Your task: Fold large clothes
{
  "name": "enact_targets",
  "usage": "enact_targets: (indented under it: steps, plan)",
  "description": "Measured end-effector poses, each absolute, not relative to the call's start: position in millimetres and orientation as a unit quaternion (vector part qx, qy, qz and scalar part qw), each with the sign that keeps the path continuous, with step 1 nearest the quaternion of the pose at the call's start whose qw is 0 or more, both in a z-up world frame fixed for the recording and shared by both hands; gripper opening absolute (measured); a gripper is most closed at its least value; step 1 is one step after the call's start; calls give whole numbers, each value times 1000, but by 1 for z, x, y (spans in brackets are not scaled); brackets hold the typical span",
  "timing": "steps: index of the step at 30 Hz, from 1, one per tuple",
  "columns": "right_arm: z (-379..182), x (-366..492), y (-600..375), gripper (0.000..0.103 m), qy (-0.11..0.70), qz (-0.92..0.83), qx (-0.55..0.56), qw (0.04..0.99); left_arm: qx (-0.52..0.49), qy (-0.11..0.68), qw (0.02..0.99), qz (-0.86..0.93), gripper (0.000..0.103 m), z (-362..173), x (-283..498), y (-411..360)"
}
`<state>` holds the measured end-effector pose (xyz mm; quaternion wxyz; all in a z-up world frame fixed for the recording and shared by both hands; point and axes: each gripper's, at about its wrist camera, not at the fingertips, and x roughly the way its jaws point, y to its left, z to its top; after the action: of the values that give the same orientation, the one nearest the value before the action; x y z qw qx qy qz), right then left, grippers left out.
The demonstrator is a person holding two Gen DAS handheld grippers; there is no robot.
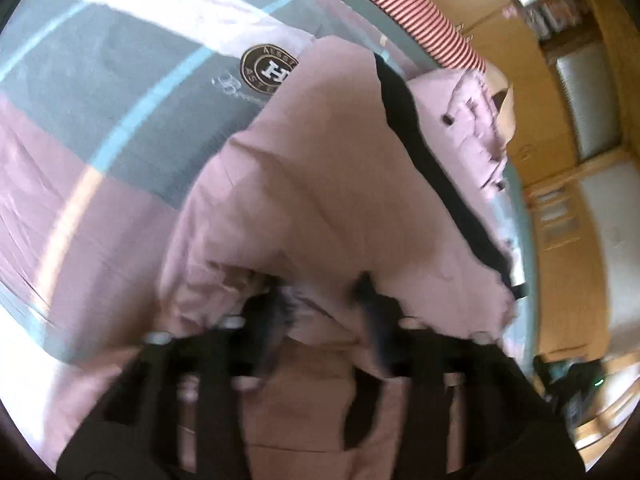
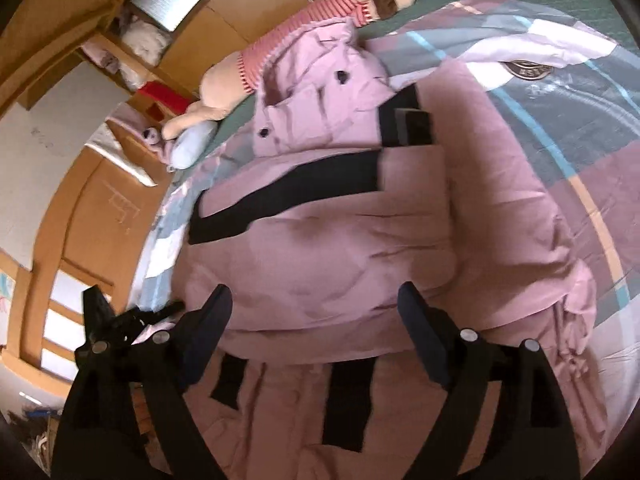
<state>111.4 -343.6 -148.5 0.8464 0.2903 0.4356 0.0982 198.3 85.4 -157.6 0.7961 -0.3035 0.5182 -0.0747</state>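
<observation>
- The bed [image 2: 520, 0], under its patchwork quilt [image 2: 580, 120] with a round emblem [image 2: 526, 69], is carrying everything; the pink padded coat [image 2: 360, 220] is lying across the middle of the quilt, its hood end beside the striped plush toy [image 2: 296, 28].
- The coat is sitting partly folded, I judge: the body is bunched into a thick mound with black trim bands [image 2: 288, 196] crossing it, and one sleeve [image 2: 500, 184] is lying along the emblem side of the mound.
- The hem end nearest the cameras, with its black straps [image 2: 348, 404], is spreading loose below the mound, so squaring and a final fold are probably remaining.
- The left gripper [image 1: 320, 304] is pressing into the coat's near edge; its jaws are close together with a pinch of pink fabric between them, though blur is softening the contact.
- The right gripper [image 2: 316, 308] is hovering over the mound's near edge, jaws wide apart, gripping nothing.
</observation>
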Motion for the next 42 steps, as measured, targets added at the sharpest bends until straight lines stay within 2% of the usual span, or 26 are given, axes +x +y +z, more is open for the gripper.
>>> enact_targets:
  steps: [3, 10, 11, 12, 14, 16, 17, 18, 20, 22, 23, 24, 26, 27, 29, 31, 35, 37, 42]
  plan:
    - [-161, 114, -352, 85, 441, 74, 294, 845, -326, 512, 792, -68, 16, -158, 195, 92]
    - [-190, 123, -373, 83, 447, 58, 341, 825, -391, 502, 769, -64, 15, -162, 186, 118]
    - [-193, 124, -375, 77, 444, 67, 352, 821, -390, 503, 769, -66, 15, -162, 186, 118]
    - [-195, 126, -375, 55, 449, 69, 351, 819, -389, 503, 769, -65, 15, -162, 187, 115]
    - [-194, 125, -372, 44, 452, 58, 332, 826, -380, 502, 774, -65, 17, -159, 188, 110]
    - [-190, 122, -369, 35, 446, 58, 324, 833, -372, 502, 778, -71, 26, -155, 188, 106]
    - [-186, 122, -367, 32, 443, 63, 320, 836, -368, 502, 779, -73, 42, -154, 187, 105]
    - [-183, 121, -365, 25, 441, 66, 314, 838, -362, 502, 782, -75, 57, -152, 188, 102]
    - [-178, 120, -363, 24, 437, 73, 309, 841, -347, 500, 790, -75, 60, -149, 188, 97]
    - [-173, 117, -359, 24, 435, 82, 304, 844, -340, 499, 793, -81, 55, -148, 190, 94]
    - [-172, 117, -357, 24, 434, 85, 301, 845, -340, 500, 792, -87, 39, -148, 191, 92]
    - [-170, 117, -355, 24, 434, 87, 296, 846, -338, 504, 790, -88, 30, -150, 192, 91]
    - [-168, 116, -352, 24, 434, 88, 288, 849, -329, 505, 794, -79, 18, -151, 192, 91]
    - [-167, 116, -350, 26, 435, 89, 283, 850, -331, 503, 794, -81, 15, -151, 192, 91]
    - [-167, 117, -349, 34, 445, 89, 276, 848, -339, 498, 794, -82, 13, -149, 192, 93]
    - [-172, 118, -351, 53, 454, 93, 291, 837, -345, 495, 793, -82, 12, -148, 192, 96]
    - [-179, 121, -358, 66, 461, 81, 304, 830, -352, 496, 790, -70, 12, -150, 191, 100]
    - [-182, 121, -365, 79, 454, 71, 321, 828, -351, 498, 790, -67, 12, -152, 191, 99]
    - [-187, 125, -385, 83, 430, 64, 382, 816, -329, 498, 800, -59, 12, -149, 191, 94]
